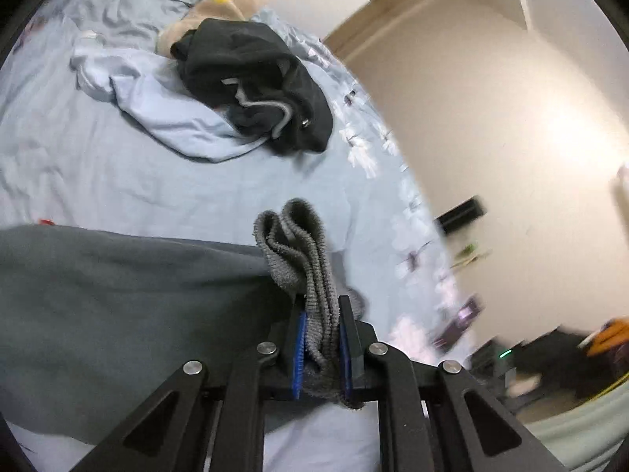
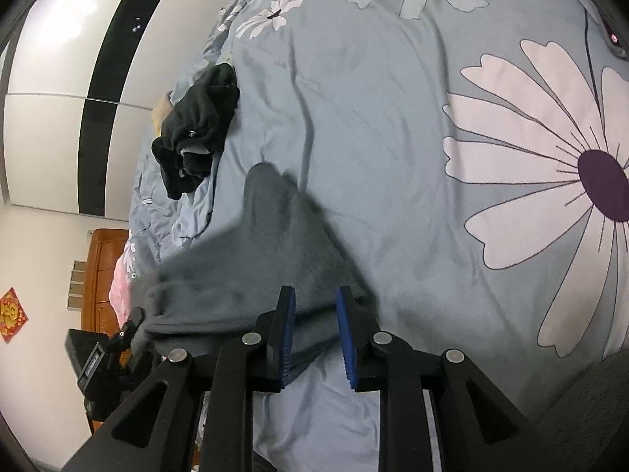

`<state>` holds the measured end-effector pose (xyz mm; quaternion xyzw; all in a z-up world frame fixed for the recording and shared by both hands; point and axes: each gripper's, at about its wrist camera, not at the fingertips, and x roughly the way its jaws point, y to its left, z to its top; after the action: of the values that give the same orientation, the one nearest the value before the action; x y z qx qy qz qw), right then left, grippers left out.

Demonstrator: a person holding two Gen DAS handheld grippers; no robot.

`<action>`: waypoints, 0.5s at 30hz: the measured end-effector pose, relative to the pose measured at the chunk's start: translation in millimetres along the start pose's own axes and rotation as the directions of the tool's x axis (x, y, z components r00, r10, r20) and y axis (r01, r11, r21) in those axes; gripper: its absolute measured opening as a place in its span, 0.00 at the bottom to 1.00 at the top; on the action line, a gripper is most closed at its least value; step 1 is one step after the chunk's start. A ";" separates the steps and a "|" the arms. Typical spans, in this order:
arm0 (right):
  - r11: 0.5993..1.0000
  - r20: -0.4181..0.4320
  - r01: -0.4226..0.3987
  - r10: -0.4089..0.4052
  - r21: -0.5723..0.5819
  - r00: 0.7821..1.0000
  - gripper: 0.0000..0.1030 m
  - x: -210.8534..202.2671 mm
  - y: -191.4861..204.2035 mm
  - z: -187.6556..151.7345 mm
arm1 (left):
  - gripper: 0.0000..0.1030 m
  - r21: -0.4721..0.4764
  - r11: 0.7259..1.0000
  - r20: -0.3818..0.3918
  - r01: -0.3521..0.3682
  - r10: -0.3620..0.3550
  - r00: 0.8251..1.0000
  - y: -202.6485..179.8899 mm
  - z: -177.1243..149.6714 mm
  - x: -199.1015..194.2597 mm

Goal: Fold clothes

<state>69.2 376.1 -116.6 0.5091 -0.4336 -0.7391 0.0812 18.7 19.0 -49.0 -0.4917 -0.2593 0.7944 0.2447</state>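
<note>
Counting clothes on your bed (image 2: 393, 126): one grey garment (image 1: 118, 306), one black hoodie (image 1: 251, 86), one pale blue piece (image 1: 165, 110). Your left gripper (image 1: 321, 338), angled down, pinches the grey ribbed hem; your right gripper (image 2: 314, 334), likewise tilted, clamps its other edge.

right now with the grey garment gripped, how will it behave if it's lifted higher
Likely floppy: the grey garment sags away from the left gripper, its ribbed hem bunched between the pads. Probably not slippery, as it looks soft and thick. The rest may trail along the bedsheet.
</note>
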 end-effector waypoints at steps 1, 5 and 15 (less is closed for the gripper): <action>1.000 -0.003 0.008 -0.008 -0.001 1.000 0.21 1.3 -0.3 -0.1 | 0.14 -0.015 0.999 -0.035 -0.049 0.049 0.998 11.5 -5.6 9.2; 0.999 -0.034 -0.004 0.003 -0.036 0.999 0.21 12.1 10.5 -4.8 | 0.14 -0.081 0.974 -0.142 -0.212 0.199 0.970 60.1 -36.2 33.0; 0.984 -0.111 0.104 -0.121 -0.141 0.986 0.21 72.9 23.8 -6.7 | 0.29 -0.188 0.974 -0.070 -0.127 0.115 0.991 64.6 -40.0 1.2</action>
<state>33.0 316.9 -149.8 0.5694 -0.3474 -0.7384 0.0993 45.9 -21.5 -107.2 -0.5511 -0.2970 0.7643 0.1547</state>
